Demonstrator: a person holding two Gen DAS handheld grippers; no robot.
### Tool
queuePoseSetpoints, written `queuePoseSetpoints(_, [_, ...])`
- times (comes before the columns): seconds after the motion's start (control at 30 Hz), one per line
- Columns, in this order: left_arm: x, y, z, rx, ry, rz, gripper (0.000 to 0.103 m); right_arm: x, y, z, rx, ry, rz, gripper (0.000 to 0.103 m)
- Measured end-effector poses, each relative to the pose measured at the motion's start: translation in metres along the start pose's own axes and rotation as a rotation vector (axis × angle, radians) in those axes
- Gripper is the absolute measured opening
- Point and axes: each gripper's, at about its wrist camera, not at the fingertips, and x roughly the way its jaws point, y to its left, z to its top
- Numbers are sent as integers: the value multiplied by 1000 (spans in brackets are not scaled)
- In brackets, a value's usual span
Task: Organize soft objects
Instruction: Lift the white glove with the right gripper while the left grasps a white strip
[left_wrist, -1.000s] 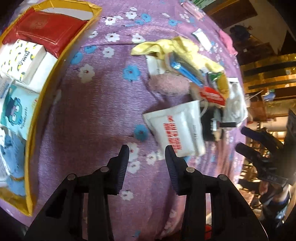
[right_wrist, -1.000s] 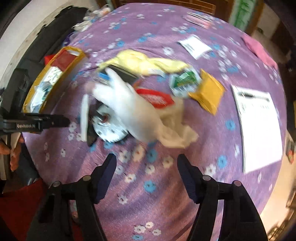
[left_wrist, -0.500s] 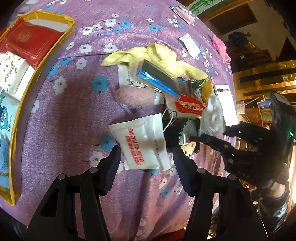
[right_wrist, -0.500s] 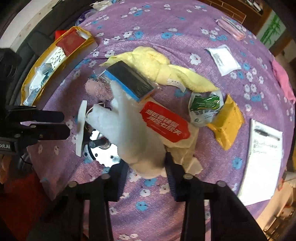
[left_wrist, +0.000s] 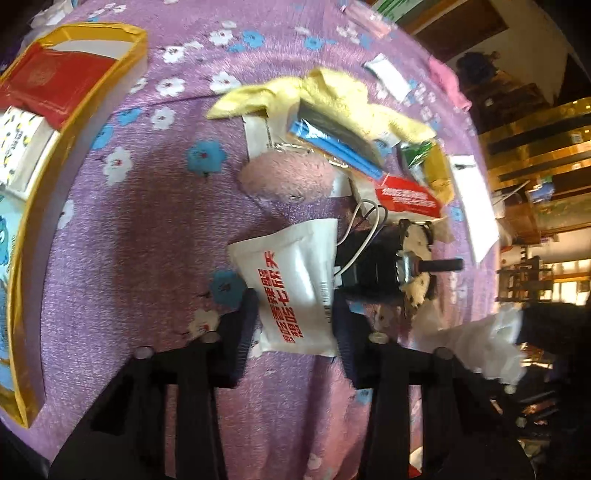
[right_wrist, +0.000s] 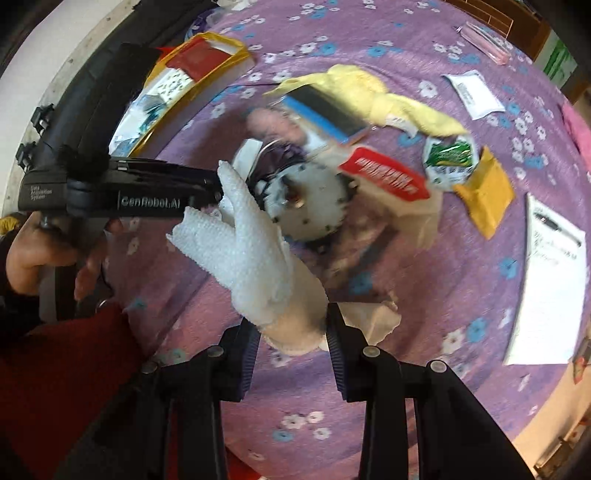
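My right gripper (right_wrist: 291, 341) is shut on a white knitted glove (right_wrist: 255, 251) and holds it lifted above the purple flowered cloth (right_wrist: 369, 387). The glove also shows at the right of the left wrist view (left_wrist: 480, 343). My left gripper (left_wrist: 293, 321) is open, its fingers either side of a white packet with red print (left_wrist: 291, 291) that lies on the cloth. A pink fuzzy pad (left_wrist: 286, 177), a yellow cloth (left_wrist: 332, 96) and a cream cloth (right_wrist: 417, 218) lie in the pile beyond.
A yellow-rimmed tray (left_wrist: 92, 107) holding a red packet and tissue packs stands at the left. A black motor with a white toothed disc (left_wrist: 402, 266), a blue box (left_wrist: 332, 144), a red packet (left_wrist: 406, 195), a green cup lid (right_wrist: 448, 158), an orange pouch (right_wrist: 487, 195) and a notepad (right_wrist: 550, 280) lie around.
My right gripper has closed on the white glove and lifted it out of the pile. My left gripper has moved forward until its fingers straddle the white packet.
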Motion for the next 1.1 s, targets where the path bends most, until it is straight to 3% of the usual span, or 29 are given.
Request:
queuePoseSetpoints(0.13, [-16, 17, -7, 5, -20, 47, 18, 11, 16, -10, -25, 12, 7, 34])
queuePoseSetpoints(0.33, [-10, 40, -7, -64, 16, 8, 18, 29, 28, -6, -32, 25, 25, 34])
queuePoseSetpoints(0.47, [-4, 30, -7, -34, 10, 26, 19, 35, 29, -3, -14, 16, 30, 34])
queuePoseSetpoints(0.6, [-2, 23, -5, -11, -6, 32, 9, 33, 29, -6, -2, 2, 25, 34])
queuePoseSetpoints(0.77, [-23, 19, -9, 35, -29, 8, 9, 27, 32, -4, 7, -19, 20, 34])
queuePoseSetpoints(1.1, [-67, 45, -29, 9, -80, 0, 10, 32, 58, 15, -17, -19, 21, 34])
